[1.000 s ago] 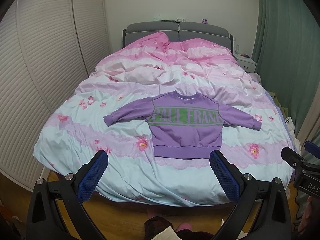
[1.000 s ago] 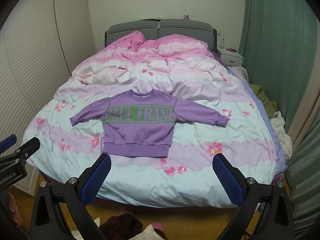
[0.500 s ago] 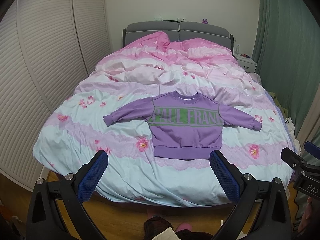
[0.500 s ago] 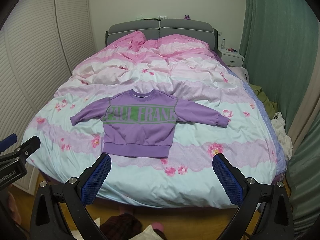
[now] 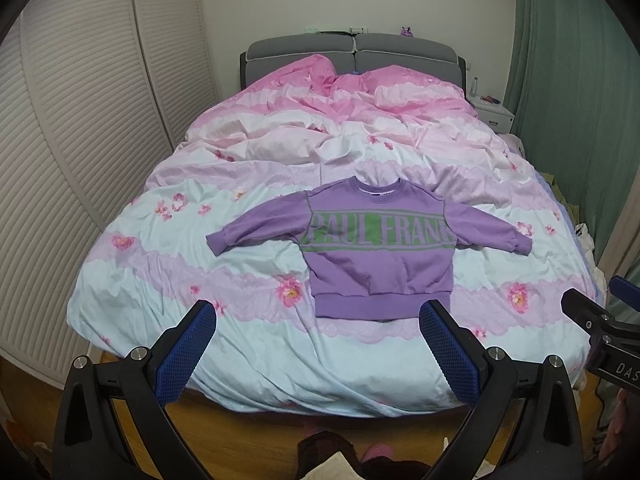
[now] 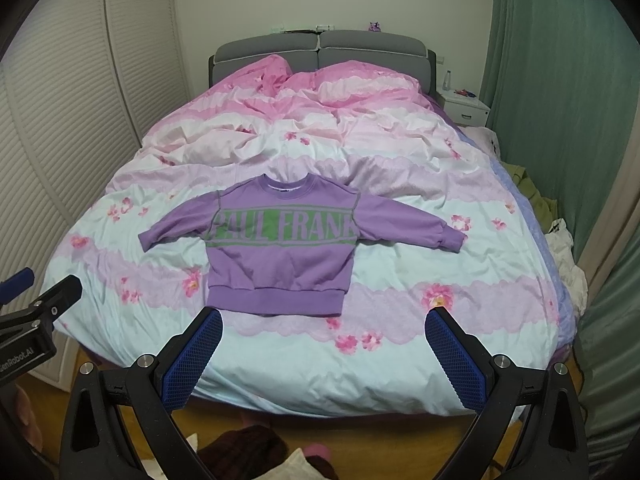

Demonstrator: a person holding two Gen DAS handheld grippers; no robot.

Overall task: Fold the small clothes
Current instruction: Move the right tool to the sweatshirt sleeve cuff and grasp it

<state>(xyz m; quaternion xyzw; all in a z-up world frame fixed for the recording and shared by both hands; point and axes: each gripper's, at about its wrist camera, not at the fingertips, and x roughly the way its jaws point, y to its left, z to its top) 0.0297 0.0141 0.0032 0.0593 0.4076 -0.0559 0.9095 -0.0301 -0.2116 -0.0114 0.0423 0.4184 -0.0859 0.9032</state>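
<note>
A small purple sweatshirt (image 5: 380, 248) with green "PAUL FRANK" lettering lies flat, face up, sleeves spread, on the bed's duvet (image 5: 248, 344); it also shows in the right wrist view (image 6: 280, 248). My left gripper (image 5: 318, 316) is open and empty, held off the foot of the bed, short of the sweatshirt's hem. My right gripper (image 6: 324, 320) is open and empty, at the same distance, its left finger just below the hem's left corner. The right gripper's tip (image 5: 592, 320) shows at the left view's right edge; the left gripper's tip (image 6: 48, 296) shows at the right view's left edge.
The floral pink, white and blue duvet (image 6: 440, 360) covers the whole bed. A grey headboard (image 5: 352, 52) is at the back, slatted wardrobe doors (image 5: 80, 160) on the left, green curtains (image 6: 560, 80) and a white nightstand (image 6: 464, 108) on the right. Clothes (image 6: 560, 248) lie beside the bed's right side.
</note>
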